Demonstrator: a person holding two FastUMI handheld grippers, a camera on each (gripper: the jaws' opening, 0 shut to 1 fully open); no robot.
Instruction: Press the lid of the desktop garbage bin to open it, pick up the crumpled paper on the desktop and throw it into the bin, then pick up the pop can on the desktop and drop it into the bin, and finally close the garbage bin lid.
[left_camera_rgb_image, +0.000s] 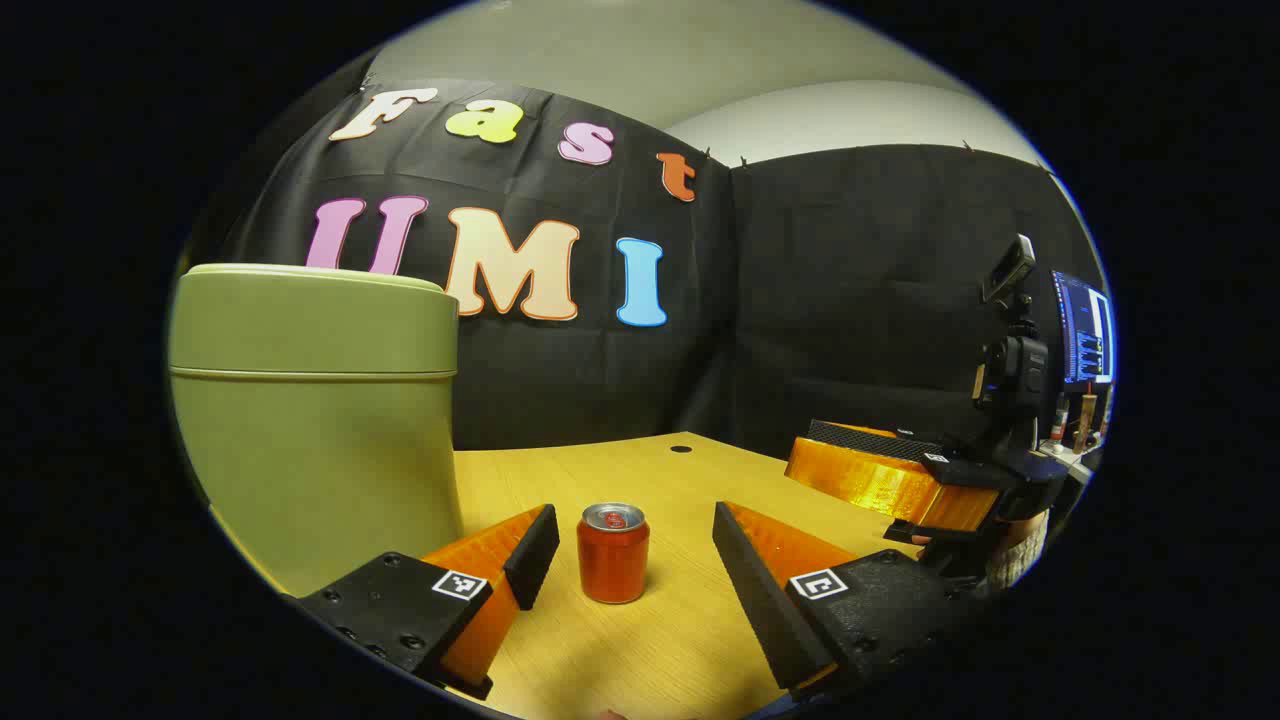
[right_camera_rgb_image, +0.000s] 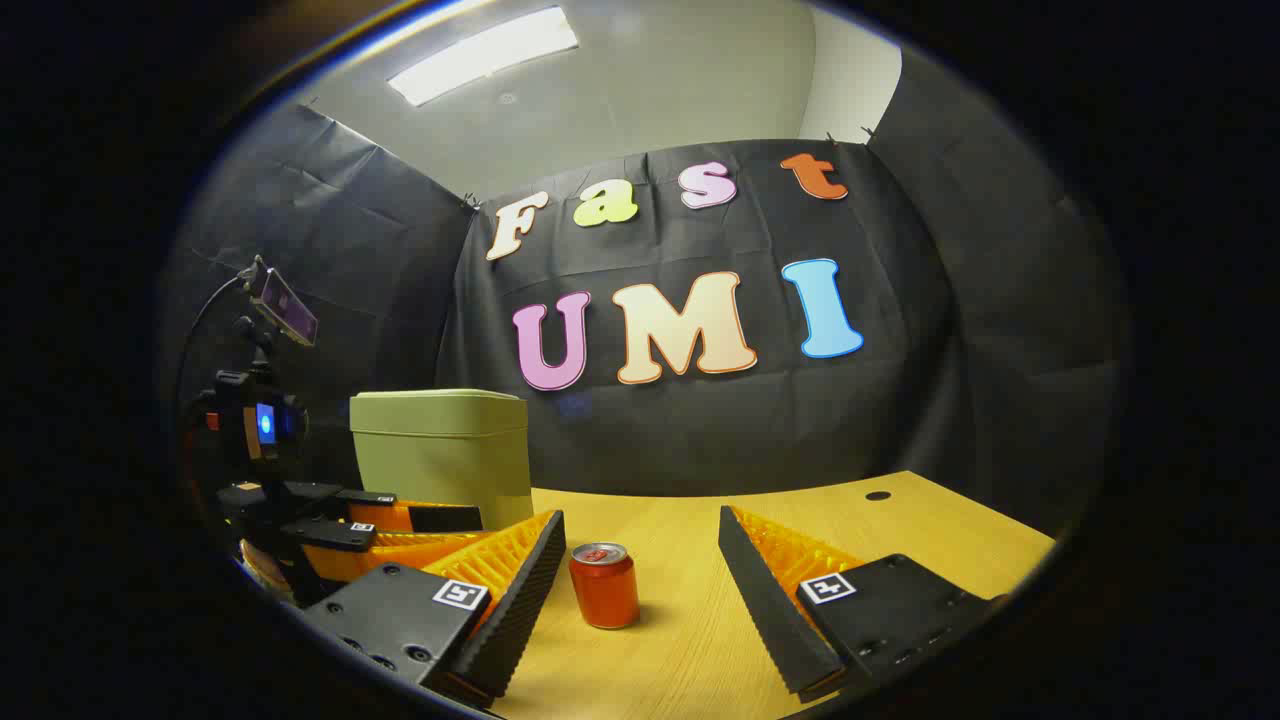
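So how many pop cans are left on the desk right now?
1. The pop can stands upright on the desk in front of the open left gripper, right of the bin; more could sit behind the bin.

Each gripper, left gripper (left_camera_rgb_image: 632, 545) and right gripper (right_camera_rgb_image: 640, 560), has black bolted finger mounts with square black-and-white marker tags, ribbed orange bodies, and a black camera stack topped by a tilted phone (right_camera_rgb_image: 283, 305).
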